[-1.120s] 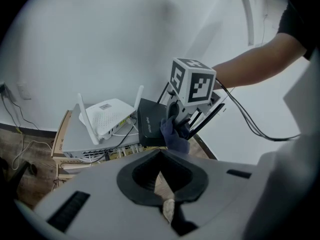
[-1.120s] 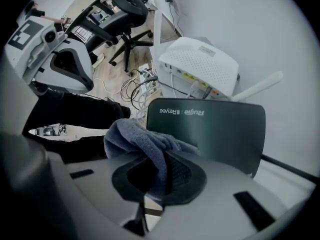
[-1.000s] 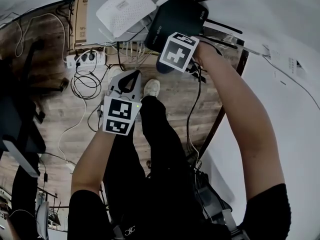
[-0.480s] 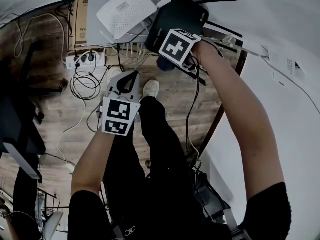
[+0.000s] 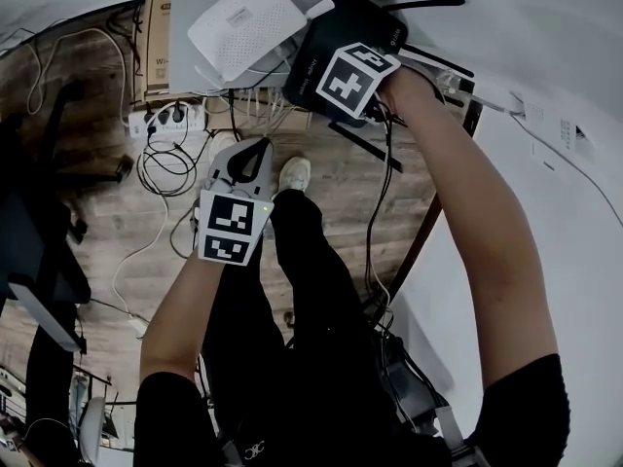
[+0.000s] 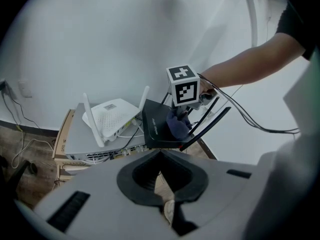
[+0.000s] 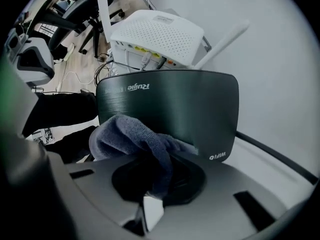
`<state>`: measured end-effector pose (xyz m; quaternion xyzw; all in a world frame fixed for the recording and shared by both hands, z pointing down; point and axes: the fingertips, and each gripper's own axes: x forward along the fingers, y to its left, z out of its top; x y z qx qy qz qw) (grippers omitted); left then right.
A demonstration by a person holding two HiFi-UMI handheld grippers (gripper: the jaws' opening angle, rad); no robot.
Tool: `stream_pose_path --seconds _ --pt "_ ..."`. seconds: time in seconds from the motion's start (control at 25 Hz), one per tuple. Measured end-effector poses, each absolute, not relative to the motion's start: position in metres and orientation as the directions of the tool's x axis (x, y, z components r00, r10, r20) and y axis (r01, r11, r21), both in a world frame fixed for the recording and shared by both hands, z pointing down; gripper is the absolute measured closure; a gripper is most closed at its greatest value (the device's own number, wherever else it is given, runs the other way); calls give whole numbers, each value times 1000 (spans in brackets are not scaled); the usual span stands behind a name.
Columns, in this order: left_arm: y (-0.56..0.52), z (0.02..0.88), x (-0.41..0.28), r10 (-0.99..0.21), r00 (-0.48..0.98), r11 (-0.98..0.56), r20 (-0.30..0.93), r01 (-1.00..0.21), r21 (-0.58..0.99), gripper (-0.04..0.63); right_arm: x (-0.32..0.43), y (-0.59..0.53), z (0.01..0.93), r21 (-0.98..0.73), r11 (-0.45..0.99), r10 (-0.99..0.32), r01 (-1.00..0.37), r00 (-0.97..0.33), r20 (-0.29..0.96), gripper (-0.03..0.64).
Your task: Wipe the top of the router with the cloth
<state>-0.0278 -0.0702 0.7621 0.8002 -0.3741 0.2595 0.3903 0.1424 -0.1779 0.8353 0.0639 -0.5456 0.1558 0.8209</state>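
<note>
The right gripper [image 7: 154,186] clamps the blue-grey cloth [image 7: 131,134] between its jaws on the near edge of the black router [image 7: 192,101] top, while the left gripper [image 5: 255,154], jaws together and empty, hangs well apart over the floor.

Antennas [image 6: 206,128] + white router [image 7: 155,34] adj.

Wood-plank floor [image 5: 341,178] runs up to a plain white wall [image 5: 545,27] — light soft and even. White power strip [image 5: 167,117] w/ looped cables [image 5: 161,168] lies on floor nr the wall. Office chair [image 7: 32,59] further back — dark.
</note>
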Motion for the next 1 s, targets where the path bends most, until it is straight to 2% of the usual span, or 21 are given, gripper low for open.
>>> stream_pose_path --seconds 1.0 --pt "-92 775 -29 -387 589 -409 710 -799 440 595 166 -262 844 138 957 -12 -257 438 899 601"
